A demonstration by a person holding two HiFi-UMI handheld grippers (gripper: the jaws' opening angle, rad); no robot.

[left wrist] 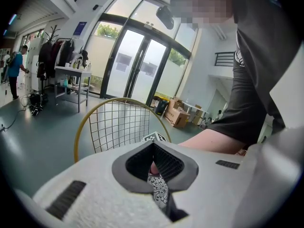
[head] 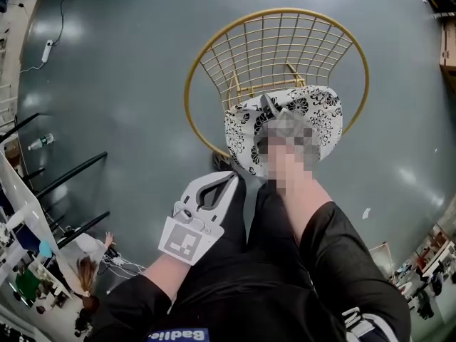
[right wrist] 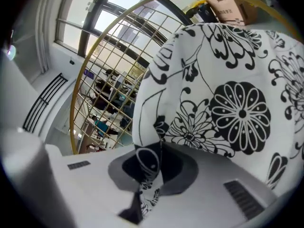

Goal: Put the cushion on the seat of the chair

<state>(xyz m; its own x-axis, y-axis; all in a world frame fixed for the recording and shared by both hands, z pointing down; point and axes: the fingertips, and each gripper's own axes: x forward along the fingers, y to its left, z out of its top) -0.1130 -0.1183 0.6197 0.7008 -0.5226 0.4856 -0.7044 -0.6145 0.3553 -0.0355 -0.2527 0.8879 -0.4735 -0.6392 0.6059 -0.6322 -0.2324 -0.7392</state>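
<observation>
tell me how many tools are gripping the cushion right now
2. The left tool pinches an edge of the floral cushion between its closed jaws. The right tool clamps another fold of it, in front of the gold wire chair.

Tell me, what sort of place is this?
Probably an open workshop or lab hall: a bare grey floor, tall glass doors and stacked cardboard boxes.
</observation>
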